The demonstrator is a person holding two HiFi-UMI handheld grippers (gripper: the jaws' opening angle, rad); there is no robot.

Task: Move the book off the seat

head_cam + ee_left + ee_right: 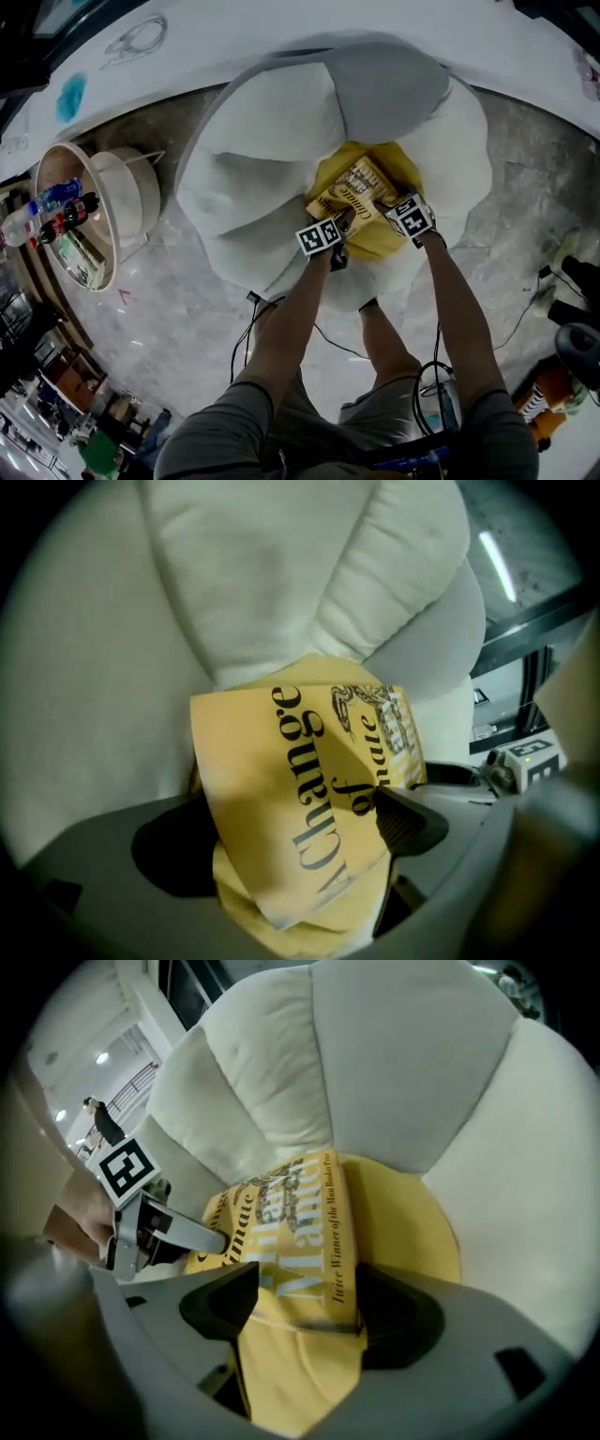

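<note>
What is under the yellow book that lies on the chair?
The book lies on the chair's yellow seat cushion, which is ringed by white petal cushions. The part of the cushion directly beneath the book is covered, so anything there cannot be seen.

lounge or lobby: white petal armchair (272, 122), round side table (84, 169) with bottles (58, 214), stone floor (169, 309)

The yellow hardcover book (359, 192) is printed with dark serif lettering, pale letters and a dark ornamental figure. The yellow round seat cushion (412, 1232) is matched to it in colour. The white petal-shaped padded chair (262, 131) is given one grey back petal. Black-and-white square markers are carried by the grey, black-padded left hand-held gripper (291, 841) and right hand-held gripper (309, 1309). The mottled grey floor (169, 309) is streaked paler.
</note>
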